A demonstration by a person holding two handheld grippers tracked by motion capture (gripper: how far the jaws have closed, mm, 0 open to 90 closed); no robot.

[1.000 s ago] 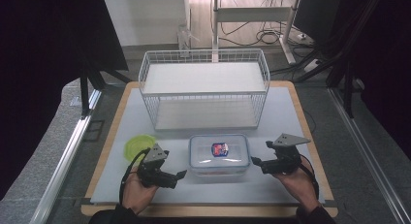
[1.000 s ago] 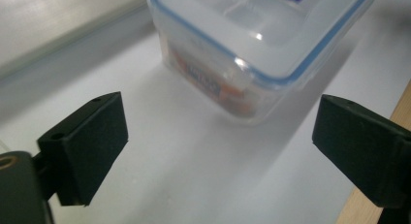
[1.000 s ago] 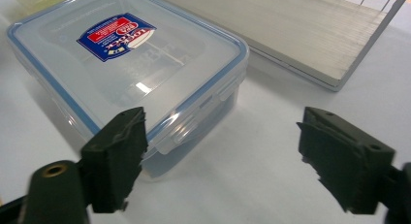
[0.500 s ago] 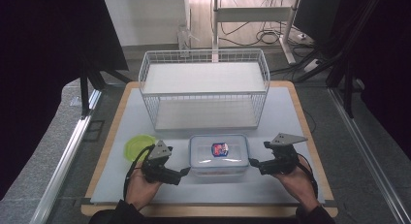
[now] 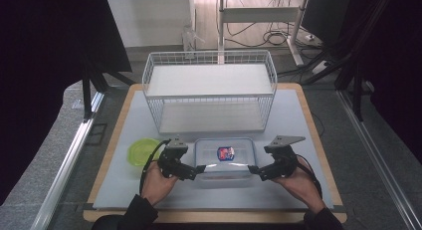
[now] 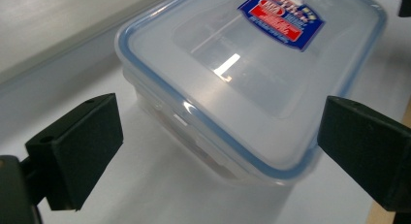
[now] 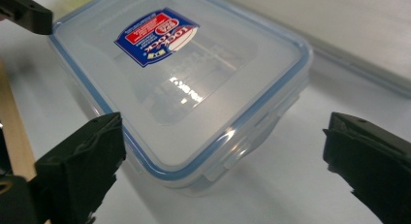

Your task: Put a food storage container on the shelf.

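So the box (image 5: pixel 223 160) is a clear plastic rectangular tub with a blue-sealed snap lid (image 6: pixel 252 73), lid on, red and blue sticker (image 7: pixel 156 36) on top. It sits flat on my white mat, front middle, just in front of the wire basket.

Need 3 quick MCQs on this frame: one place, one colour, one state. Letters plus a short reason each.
1. Where does the green bowl sit?
A. left of the container
B. inside the wire basket
C. right of the container

2. Colour of the seal round the clear container lid?
A. red
B. blue
C. black

3. How do the left gripper jaws stand?
A. shut on the lid
B. open
C. shut on nothing

1 A: the high view shows it beside the container's left end.
2 B: a blue band rims the lid.
3 B: the pads stand apart on either side of the container corner.
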